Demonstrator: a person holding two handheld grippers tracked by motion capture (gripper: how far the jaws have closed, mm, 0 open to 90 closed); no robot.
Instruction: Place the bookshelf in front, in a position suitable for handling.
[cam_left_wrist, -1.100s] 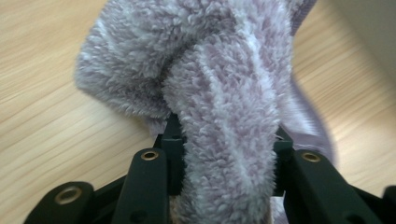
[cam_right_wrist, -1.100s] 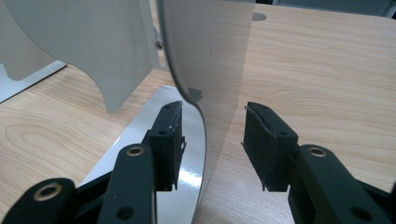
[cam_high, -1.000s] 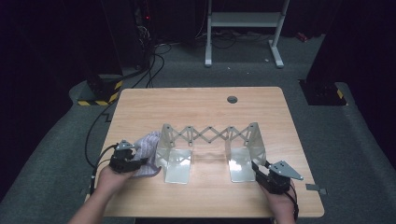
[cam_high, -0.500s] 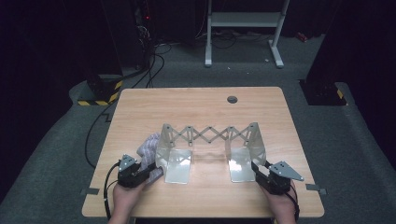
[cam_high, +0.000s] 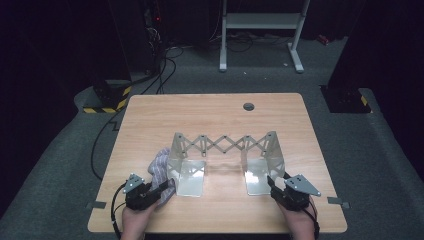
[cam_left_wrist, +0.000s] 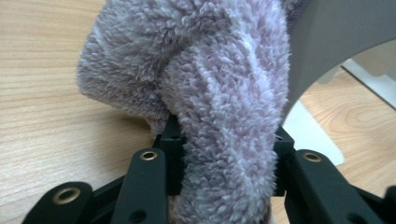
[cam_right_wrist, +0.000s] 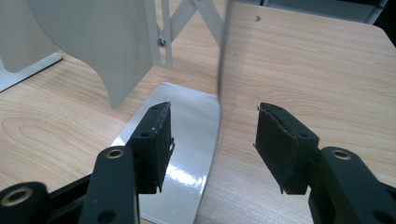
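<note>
Gripping the fleecy towel (cam_left_wrist: 224, 107) beside the rack (cam_high: 225, 150), the left gripper (cam_high: 159, 189) must next drape it, while the right gripper (cam_right_wrist: 212, 140), jaws just opening, straddles the rack's end plate (cam_right_wrist: 223, 56) untouched.

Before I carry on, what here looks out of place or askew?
One thing: the fluffy lilac cloth is bunched against the left end of the metal scissor rack, not hung on it, with a fold clamped in the left tongs. The rack stands square on the table. The right tongs have just been opening around its upright panel's edge.
</note>
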